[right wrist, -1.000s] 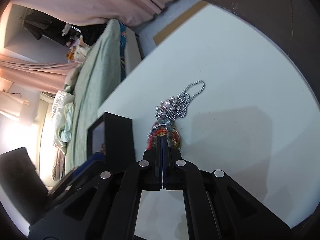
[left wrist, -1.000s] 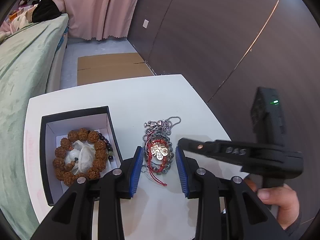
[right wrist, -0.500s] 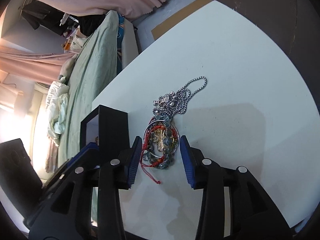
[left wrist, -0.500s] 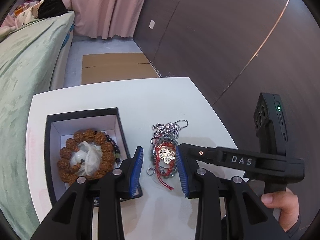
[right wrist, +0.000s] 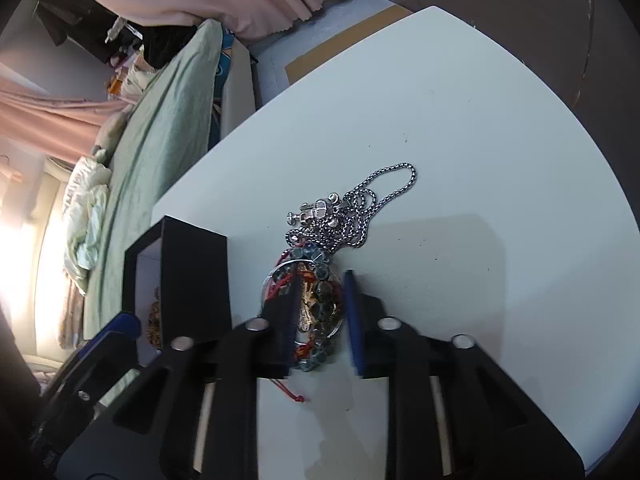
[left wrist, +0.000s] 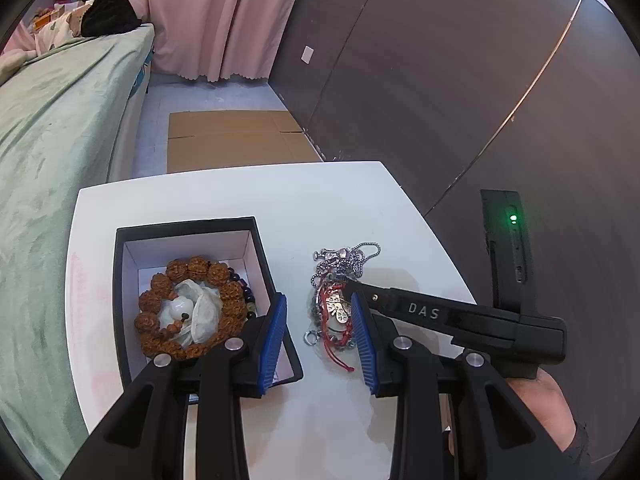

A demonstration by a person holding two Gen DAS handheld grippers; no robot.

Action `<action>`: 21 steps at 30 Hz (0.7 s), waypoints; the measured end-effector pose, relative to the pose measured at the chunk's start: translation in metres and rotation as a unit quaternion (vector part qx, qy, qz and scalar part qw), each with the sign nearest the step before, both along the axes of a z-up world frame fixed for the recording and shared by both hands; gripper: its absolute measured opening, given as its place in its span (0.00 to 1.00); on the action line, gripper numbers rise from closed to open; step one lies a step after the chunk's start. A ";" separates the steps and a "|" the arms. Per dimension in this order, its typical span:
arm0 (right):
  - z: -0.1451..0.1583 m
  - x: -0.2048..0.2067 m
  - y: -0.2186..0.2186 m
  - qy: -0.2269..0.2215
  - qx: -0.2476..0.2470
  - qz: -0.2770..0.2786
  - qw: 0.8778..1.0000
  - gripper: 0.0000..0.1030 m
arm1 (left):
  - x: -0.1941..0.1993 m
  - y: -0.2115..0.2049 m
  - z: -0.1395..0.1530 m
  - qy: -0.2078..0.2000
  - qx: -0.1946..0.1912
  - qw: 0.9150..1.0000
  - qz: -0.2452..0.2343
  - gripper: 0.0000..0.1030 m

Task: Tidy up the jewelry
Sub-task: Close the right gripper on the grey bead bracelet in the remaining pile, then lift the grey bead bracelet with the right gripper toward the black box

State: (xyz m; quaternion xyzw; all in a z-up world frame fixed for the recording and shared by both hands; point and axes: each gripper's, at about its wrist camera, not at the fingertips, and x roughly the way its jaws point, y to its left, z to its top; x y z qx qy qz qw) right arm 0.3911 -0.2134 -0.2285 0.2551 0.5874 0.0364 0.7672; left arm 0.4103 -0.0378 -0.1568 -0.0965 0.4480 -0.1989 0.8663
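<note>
On a white table (left wrist: 328, 200), my right gripper (right wrist: 320, 312) sits down over a tangled jewelry pile (right wrist: 320, 280), its jaws having just been closing, with the dark-beaded bracelet (right wrist: 322, 296) and a gold charm (right wrist: 306, 308) between the blue pads. I cannot tell whether the pads already press on the beads or merely straddle them. In the right wrist view the pile lies dead ahead at centre frame, its long axis running from the red cord (right wrist: 294, 394) at lower centre up through the bracelet to the silver chain (right wrist: 372, 196) trailing toward the upper right, so the jaws are set across that axis, not along it. My left gripper (left wrist: 318, 336) hovers with its jaws partly open and nothing clamped; in its view the same pile shows just ahead of its tips at centre, with the right gripper's finger entering from the right of the frame and lying over it. The black box (left wrist: 256, 248), already holding a brown bead bracelet (left wrist: 192, 308), stands just beside the pile at left of centre. The right hand is plainly nearer; I judge the lift falls to it, then a short carry left to the box.
</note>
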 end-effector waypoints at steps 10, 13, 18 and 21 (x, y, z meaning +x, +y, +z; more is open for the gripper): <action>0.029 -0.016 -0.017 -0.034 0.042 -0.020 0.998 0.10 | -0.002 -0.003 0.004 -0.002 0.000 1.000 -0.007 0.30; 0.035 -0.019 -0.022 -0.040 0.050 -0.025 0.998 0.10 | 0.000 -0.010 0.002 -0.001 0.003 1.000 -0.012 0.30; 0.040 -0.023 -0.036 -0.037 0.069 -0.039 0.996 0.10 | 0.004 -0.028 -0.005 0.005 0.009 1.000 -0.027 0.30; 0.043 -0.027 -0.047 -0.036 0.076 -0.050 0.995 0.10 | 0.005 -0.039 -0.010 0.007 0.013 0.999 -0.038 0.30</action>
